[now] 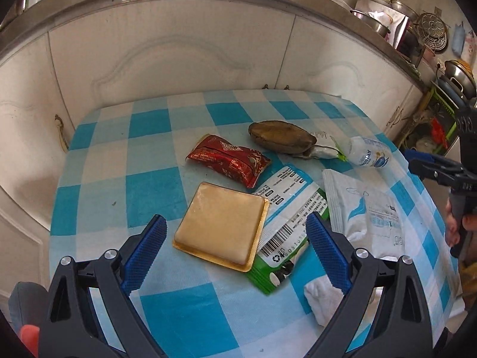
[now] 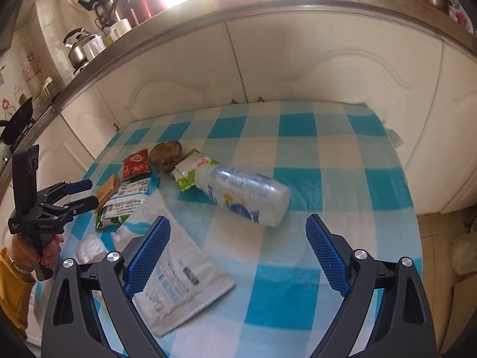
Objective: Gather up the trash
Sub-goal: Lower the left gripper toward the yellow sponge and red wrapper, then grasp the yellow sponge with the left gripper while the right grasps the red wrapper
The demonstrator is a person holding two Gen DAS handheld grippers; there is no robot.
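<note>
Trash lies scattered on a blue-checked tablecloth (image 1: 155, 197). My left gripper (image 1: 235, 226) is open, its blue pads flanking a tan square tray (image 1: 222, 223) without touching it. Under the tray lies a green and white wrapper (image 1: 286, 208). Farther off are a red packet (image 1: 229, 161), a brown shell-like object (image 1: 281, 137) and a white pouch (image 1: 363, 205). My right gripper (image 2: 238, 232) is open just short of a clear plastic bottle (image 2: 247, 197) lying on its side. The white pouch (image 2: 173, 271) passes under its left finger. The left gripper (image 2: 80, 194) shows at the left.
White cabinet doors (image 1: 179, 53) under a steel counter edge (image 2: 268, 3) back the table. A crumpled white tissue (image 1: 322, 298) lies near the front edge. Pots and a kettle (image 2: 77, 47) stand on the counter. A hand in a yellow sleeve (image 2: 15, 280) holds the left gripper.
</note>
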